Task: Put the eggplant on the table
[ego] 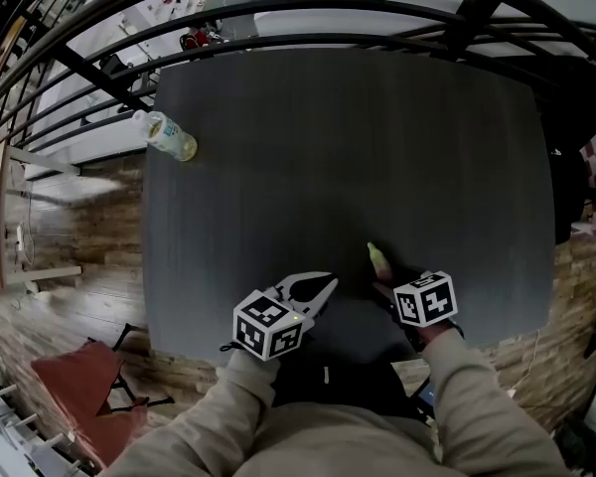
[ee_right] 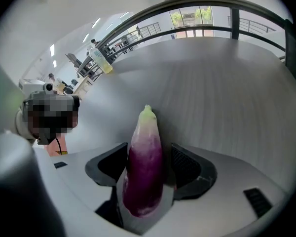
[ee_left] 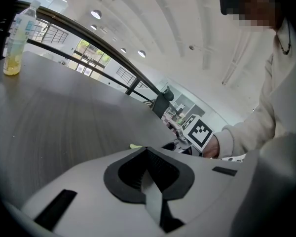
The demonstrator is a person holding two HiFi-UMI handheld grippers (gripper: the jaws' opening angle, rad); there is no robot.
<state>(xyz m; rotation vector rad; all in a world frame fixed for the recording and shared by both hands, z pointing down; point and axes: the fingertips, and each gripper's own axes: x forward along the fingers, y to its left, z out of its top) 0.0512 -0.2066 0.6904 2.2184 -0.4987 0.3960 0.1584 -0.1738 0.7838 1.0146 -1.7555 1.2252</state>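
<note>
Right gripper (ee_right: 149,154) is standing with jaws apart around the eggplant (ee_right: 144,181), pads not pressing. The purple body is lying loose between them, green tip pointing out over the dark table (ego: 377,147) near its front edge (contact with the tabletop isn't showing clearly). Left gripper (ego: 318,288) is sitting closed and empty just beside. Probably the release step: best backing out along the jaw line, pads off the skin, so the eggplant isn't dragging or rolling.
</note>
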